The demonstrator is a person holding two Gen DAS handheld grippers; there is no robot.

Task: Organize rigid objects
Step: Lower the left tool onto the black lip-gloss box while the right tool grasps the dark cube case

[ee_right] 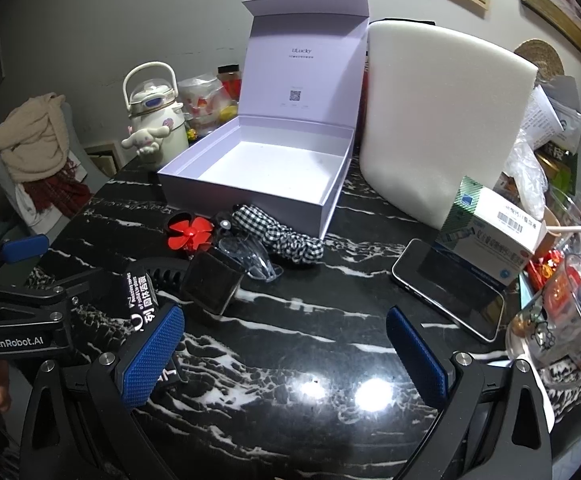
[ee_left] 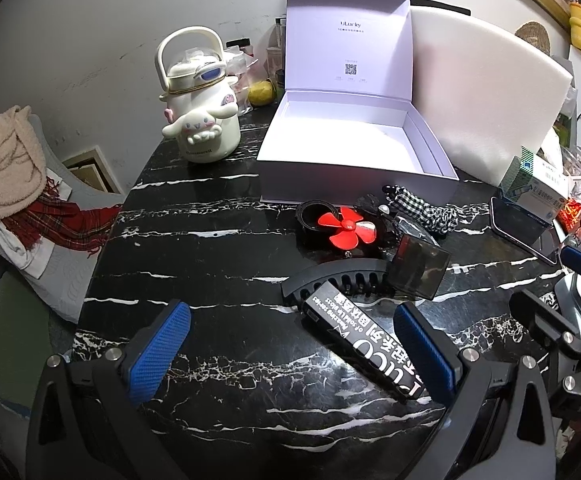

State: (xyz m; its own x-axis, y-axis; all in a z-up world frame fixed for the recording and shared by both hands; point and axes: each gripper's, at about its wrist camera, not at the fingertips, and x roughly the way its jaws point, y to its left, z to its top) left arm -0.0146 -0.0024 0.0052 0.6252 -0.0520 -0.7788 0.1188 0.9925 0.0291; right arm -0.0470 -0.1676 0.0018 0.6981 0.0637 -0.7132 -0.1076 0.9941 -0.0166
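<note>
An open white box with its lid up stands at the back of the black marble table. In front of it lie a red fan, a checkered cloth band, a dark square case, a black comb-like clip and a long black printed box. My left gripper is open, its right finger beside the black box. My right gripper is open over bare table.
A white Cinnamoroll kettle stands at the back left. A white foam block leans right of the box. A phone, a medicine carton and glass cups crowd the right edge.
</note>
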